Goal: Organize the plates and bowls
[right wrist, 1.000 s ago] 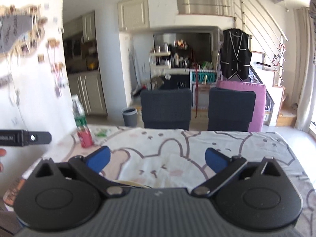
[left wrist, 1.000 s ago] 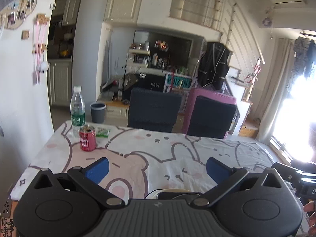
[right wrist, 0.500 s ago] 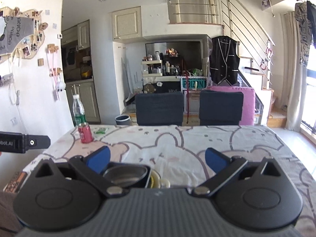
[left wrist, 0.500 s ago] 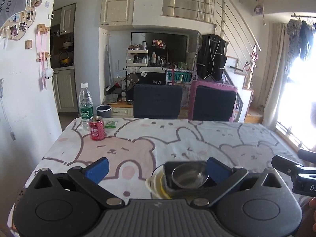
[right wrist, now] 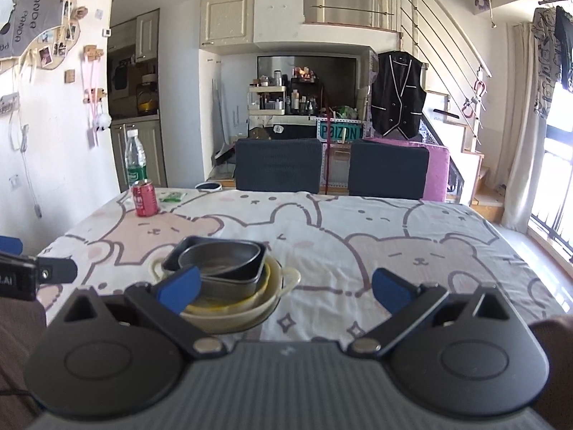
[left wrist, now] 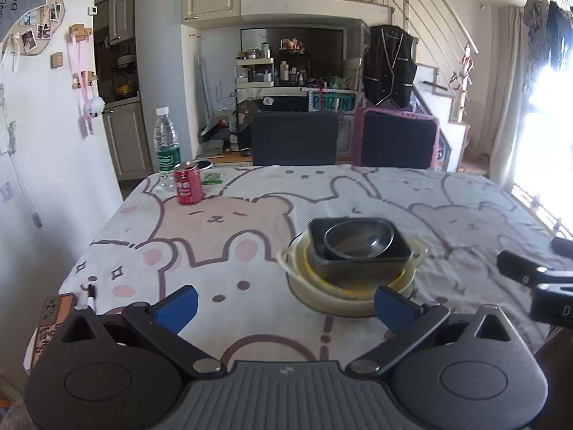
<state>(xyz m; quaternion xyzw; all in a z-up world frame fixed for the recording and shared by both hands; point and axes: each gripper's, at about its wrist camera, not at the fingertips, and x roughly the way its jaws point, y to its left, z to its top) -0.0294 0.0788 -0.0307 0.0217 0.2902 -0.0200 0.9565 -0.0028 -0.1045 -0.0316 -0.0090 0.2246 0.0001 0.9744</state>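
Stacked dishes on a cartoon-bear tablecloth [left wrist: 222, 222], near the table's front edge: a round grey metal bowl [left wrist: 358, 240] nested in a square black dish [left wrist: 360, 256], over a yellow plate [left wrist: 352, 285] in a cream two-handled ceramic bowl [left wrist: 336, 295].

The left gripper [left wrist: 284, 304] and right gripper [right wrist: 284, 286] hover just short of the stack, both claws spread wide and empty. The metal bowl looks light, stiff and probably slippery, best pinched at its thin rim. The black dish offers a straight wall to grip. The cream bowl is likely heavy and breakable, so its side handles seem the safest hold. A red drink can [left wrist: 188, 183] and a clear plastic water bottle [left wrist: 166, 147] stand well apart at the far corner.
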